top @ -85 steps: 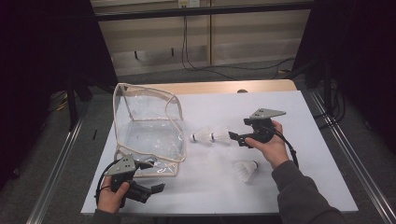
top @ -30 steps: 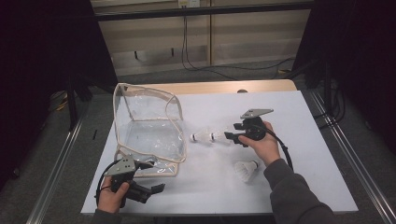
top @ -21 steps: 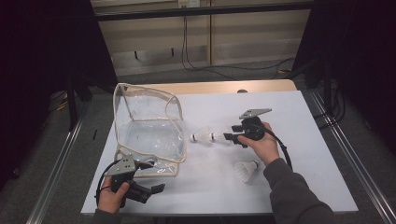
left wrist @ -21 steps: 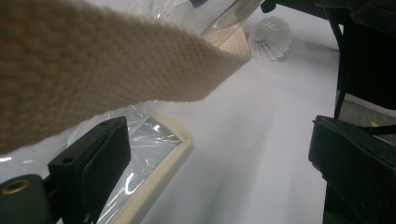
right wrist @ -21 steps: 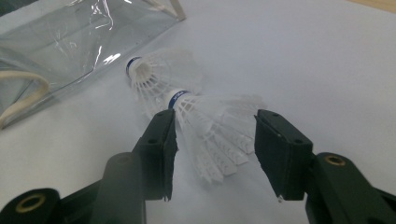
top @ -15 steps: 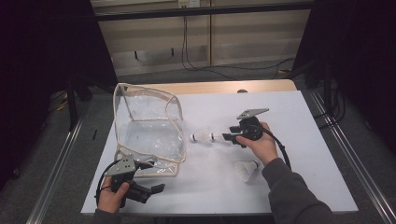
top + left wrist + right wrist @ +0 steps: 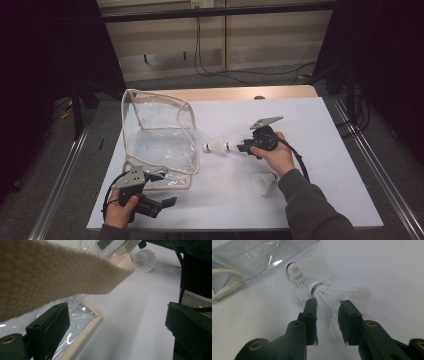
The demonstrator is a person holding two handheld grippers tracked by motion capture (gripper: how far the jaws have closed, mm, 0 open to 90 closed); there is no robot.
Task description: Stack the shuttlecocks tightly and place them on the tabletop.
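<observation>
White counter point(image 7: 330, 130), dark room: the right claw point(image 7: 327, 305), jaws just closing, pinches the skirt of two nested shuttlecocks point(image 7: 322, 291) beside the clear bag point(image 7: 160, 135); squeeze lightly. The left claw point(image 7: 167, 201) sits wide, empty.

high view above the person's side, looking forward and down on the white surface point(image 7: 320, 130), left gripper view low and close beside the clear bag point(image 7: 75, 315), right gripper view close over nested shuttlecocks point(image 7: 322, 293), both also seen from above
</observation>
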